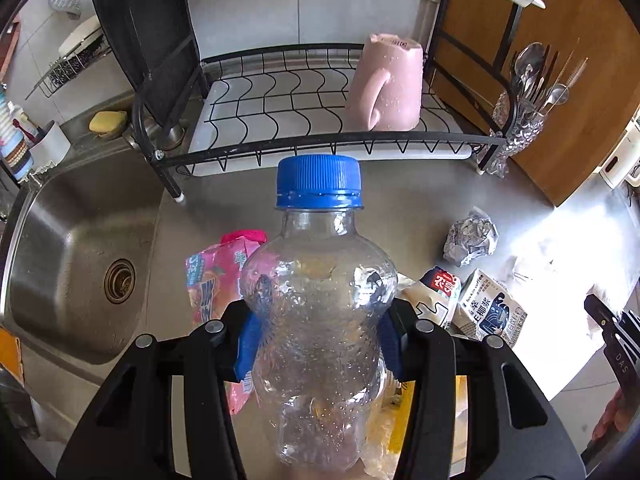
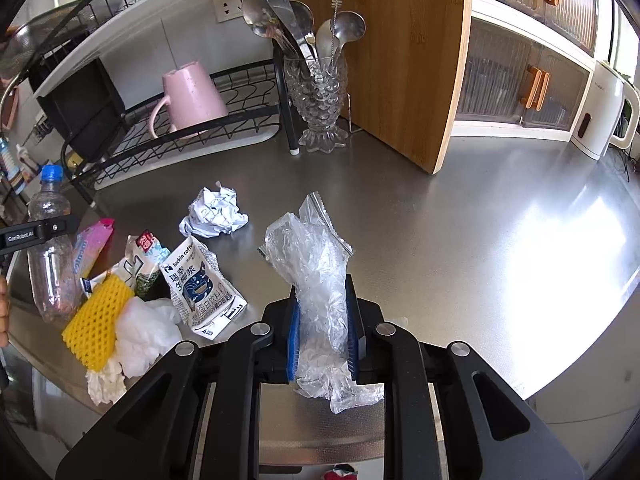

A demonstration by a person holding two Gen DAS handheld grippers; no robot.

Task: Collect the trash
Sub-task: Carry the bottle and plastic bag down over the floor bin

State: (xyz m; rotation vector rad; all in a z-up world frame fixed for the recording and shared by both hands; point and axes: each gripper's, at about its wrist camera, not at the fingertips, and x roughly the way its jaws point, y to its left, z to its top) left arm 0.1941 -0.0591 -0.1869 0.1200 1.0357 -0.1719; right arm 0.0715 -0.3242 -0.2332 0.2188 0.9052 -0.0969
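Hidden/cut off: base of the clear plastic bottle with blue cap [image 1: 320, 312] runs out of the left wrist view's bottom edge; pink snack wrapper [image 1: 212, 276] half behind bottle; white-and-blue drink carton [image 1: 490, 308] partly behind the jaw linkage; text on the cartons mostly unreadable.
Left gripper [image 1: 318, 344]: jaws clamped on the bottle's waist, blue pads pressed to both sides, bottle upright, cap up, lifted off the steel counter [image 1: 400, 184].
Right gripper [image 2: 322, 328]: jaws closed on a crumpled clear plastic bag [image 2: 316, 272], bag sticking up past the pads and hanging loose below them.
Trash on counter: crumpled white paper ball [image 2: 214, 214], drink carton [image 2: 202, 292], yellow foam fruit net [image 2: 98, 320] touching white tissue wad [image 2: 146, 332], all bunched near the counter's front edge.
Edges: steel sink [image 1: 80, 248] left of the bottle; black wire dish rack [image 1: 320, 120] with upturned pink mug [image 1: 386, 84] behind.
Open room: bare counter right of the bag, toward the upright wooden board [image 2: 384, 60] and white kettle [image 2: 604, 108].
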